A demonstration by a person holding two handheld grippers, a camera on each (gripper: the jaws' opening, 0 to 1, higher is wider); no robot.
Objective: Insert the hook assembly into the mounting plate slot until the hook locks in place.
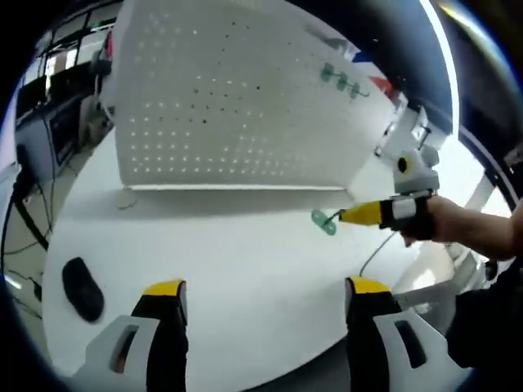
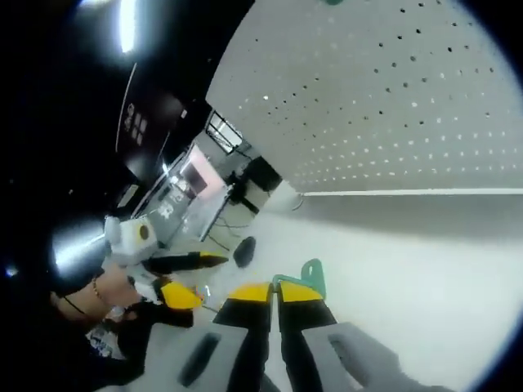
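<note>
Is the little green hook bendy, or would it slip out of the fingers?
The green hook looks like thin moulded plastic, so probably stiff and very light. The right gripper pinches it by one edge only, so it might twist or slip if pushed hard against the white pegboard. It seems flat, so unlikely to roll.

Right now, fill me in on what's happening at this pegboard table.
A person works two handheld grippers over a white table. The right gripper has its jaws shut on a green hook, held just above the table in front of the upright white pegboard. The left gripper hangs back with its jaws open and empty. Another green hook piece is already on the board. The held hook is not yet inserted.
</note>
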